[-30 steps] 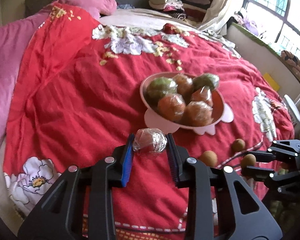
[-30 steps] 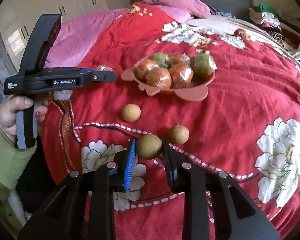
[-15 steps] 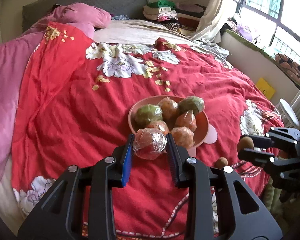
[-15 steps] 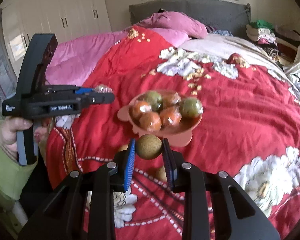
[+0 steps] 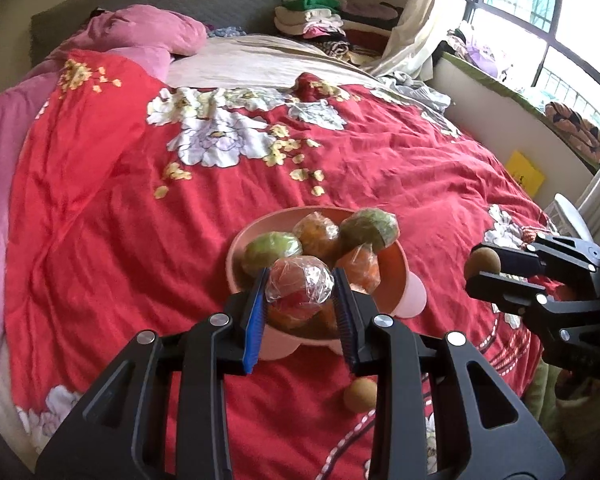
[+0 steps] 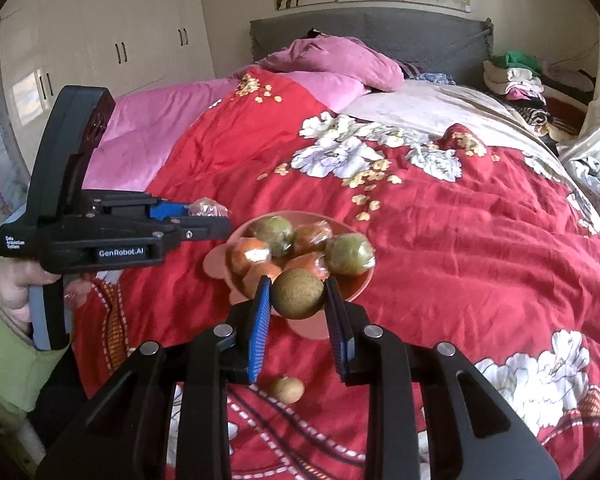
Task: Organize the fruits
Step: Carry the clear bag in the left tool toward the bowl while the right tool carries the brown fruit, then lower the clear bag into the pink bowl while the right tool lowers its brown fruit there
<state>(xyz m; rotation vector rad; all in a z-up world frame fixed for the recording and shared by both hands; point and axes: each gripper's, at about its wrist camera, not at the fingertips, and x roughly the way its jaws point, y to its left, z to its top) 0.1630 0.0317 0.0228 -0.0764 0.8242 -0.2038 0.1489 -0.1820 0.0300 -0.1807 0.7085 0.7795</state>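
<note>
Claws, two, each clamped on one fruit above the bed.

Your left claw [image 5: 300,294] is nearly closed, pads pressing a plastic-wrapped orange fruit [image 5: 301,285] over the near rim of the pink bowl [image 5: 236,258]. Your right claw [image 6: 297,298] is likewise narrowed onto a round brown fruit [image 6: 298,293], held in front of that bowl. One loose brown fruit [image 6: 287,389] lies on the red bedspread [image 6: 460,240].

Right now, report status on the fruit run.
Left gripper shut on wrapped fruit. Right gripper shut on brown fruit. Bowl nearly full. One brown fruit loose on bedspread.
</note>
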